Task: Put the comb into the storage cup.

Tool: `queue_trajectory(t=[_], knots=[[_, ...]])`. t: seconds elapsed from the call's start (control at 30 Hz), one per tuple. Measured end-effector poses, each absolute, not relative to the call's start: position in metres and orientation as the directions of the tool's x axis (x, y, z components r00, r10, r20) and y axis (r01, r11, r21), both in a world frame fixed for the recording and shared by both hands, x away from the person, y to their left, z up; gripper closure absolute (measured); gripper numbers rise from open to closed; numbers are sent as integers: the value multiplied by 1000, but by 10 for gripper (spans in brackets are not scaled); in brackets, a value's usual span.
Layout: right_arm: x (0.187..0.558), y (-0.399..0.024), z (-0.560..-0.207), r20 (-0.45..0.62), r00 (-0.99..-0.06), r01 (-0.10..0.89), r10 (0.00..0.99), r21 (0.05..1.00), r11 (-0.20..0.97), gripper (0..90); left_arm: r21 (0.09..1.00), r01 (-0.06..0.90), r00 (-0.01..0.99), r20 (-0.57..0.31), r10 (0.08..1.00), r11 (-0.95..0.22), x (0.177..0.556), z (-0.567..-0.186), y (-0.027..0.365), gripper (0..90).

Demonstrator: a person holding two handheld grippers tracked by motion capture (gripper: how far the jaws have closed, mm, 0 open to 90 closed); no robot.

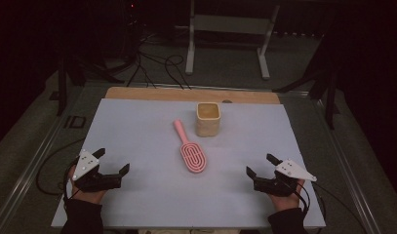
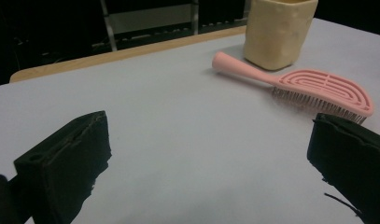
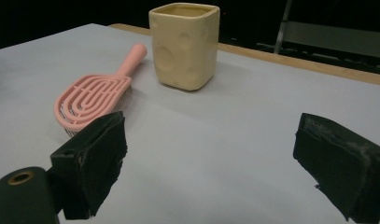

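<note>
Both tongs idle at bottom of high view, nothing grasped. Left tongs [image 1: 110, 161] at lower left, jaws spread wide, empty, resting low over the counter [image 1: 137, 204]. Right tongs [image 1: 262, 165] at lower right, also spread wide, empty. Each held in a hand coming up from bottom edge; dark sleeves.

Pink hairbrush [image 1: 190, 148] lies flat near centre of frame, bristles down, handle pointing to upper left, head toward bottom. Well apart from both tongs, roughly between them and further up the frame. Left gripper view: brush [image 2: 313, 88] at upper right, bristles visible under the head, handle end near the cup base. Right gripper view: brush [image 3: 92, 98] at left, just above the left jaw in frame.

Cream square cup [image 1: 208, 118] stands upright just upper right of brush handle, near but prob. not touching. Looks empty as far as high view shows; inside not fully seen. Dimpled walls in right gripper view [image 3: 185, 44].

Progress, judged: nothing started. Likely job = brush into cup, handle or head down. All left to do: reach, grip brush, lift, tip upright, lower into cup, let go. Brush lies flat w/ thin handle, so pick-up from the counter prob. the fiddly part. Cup may need steadying w/ the other tongs.
</note>
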State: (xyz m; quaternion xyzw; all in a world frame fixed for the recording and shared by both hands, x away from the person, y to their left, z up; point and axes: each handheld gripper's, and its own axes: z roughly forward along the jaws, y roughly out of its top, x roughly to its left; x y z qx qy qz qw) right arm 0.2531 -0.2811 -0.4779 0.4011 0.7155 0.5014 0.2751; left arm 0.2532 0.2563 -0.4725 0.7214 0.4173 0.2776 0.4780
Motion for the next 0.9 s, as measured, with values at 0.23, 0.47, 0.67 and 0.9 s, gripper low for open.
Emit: queue_trajectory(t=[0.23,0.47,0.67,0.9], knots=[[254,-281,-480,11,-533,296,846,939,174,94,923,331,489,10,872,-197,252,-472,257,1],[254,-279,-483,15,-536,301,844,938,175,94,925,326,481,13,877,-193,252,-470,257,1],[254,-279,-483,19,-541,299,841,939,171,94,923,326,488,20,873,-204,254,-470,252,2],[255,-279,-487,27,-541,313,841,934,171,94,922,308,503,53,863,-236,258,-467,245,4]])
